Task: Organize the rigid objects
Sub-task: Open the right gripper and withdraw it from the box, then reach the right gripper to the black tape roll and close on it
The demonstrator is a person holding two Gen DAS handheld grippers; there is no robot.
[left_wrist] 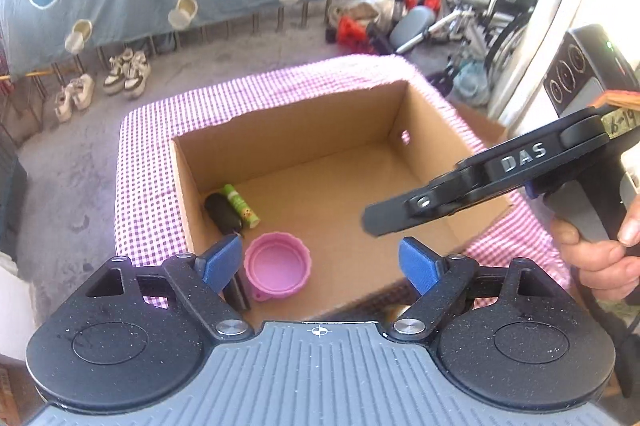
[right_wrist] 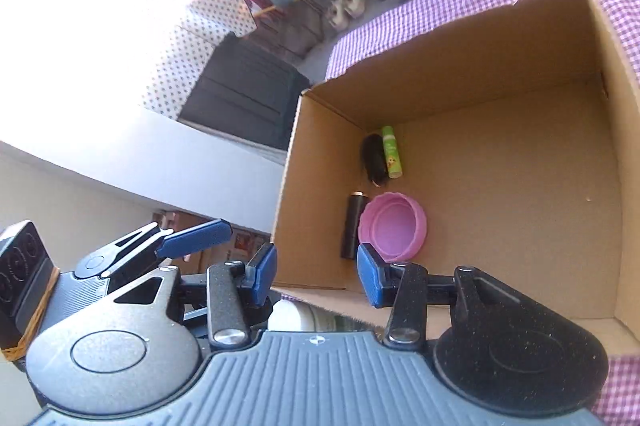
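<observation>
Hovering above the cardboard box (left_wrist: 304, 130), the left gripper (left_wrist: 320, 264) is showing its blue pads spread wide with nothing between them. In the left wrist view the box is sitting at centre frame on a purple-and-white checked cloth (left_wrist: 152, 186). A pink bowl (left_wrist: 278, 264) is lying on the box floor in the lower left part, just beside the left wall. Beyond it, a green tube (left_wrist: 242, 206) and a dark oblong object (left_wrist: 222, 212) are lying side by side, touching, close to the same wall.

In the right wrist view the right gripper (right_wrist: 316, 278) is standing with its pads partly apart and empty, low in the frame over the box's near edge. A black cylinder (right_wrist: 352, 224) is lying between the left wall and the bowl, touching the bowl's rim. A hand (left_wrist: 600, 250) is gripping the right gripper's handle at the right edge of the left wrist view. White shoes (left_wrist: 124, 70) are sitting on the floor at upper left.
</observation>
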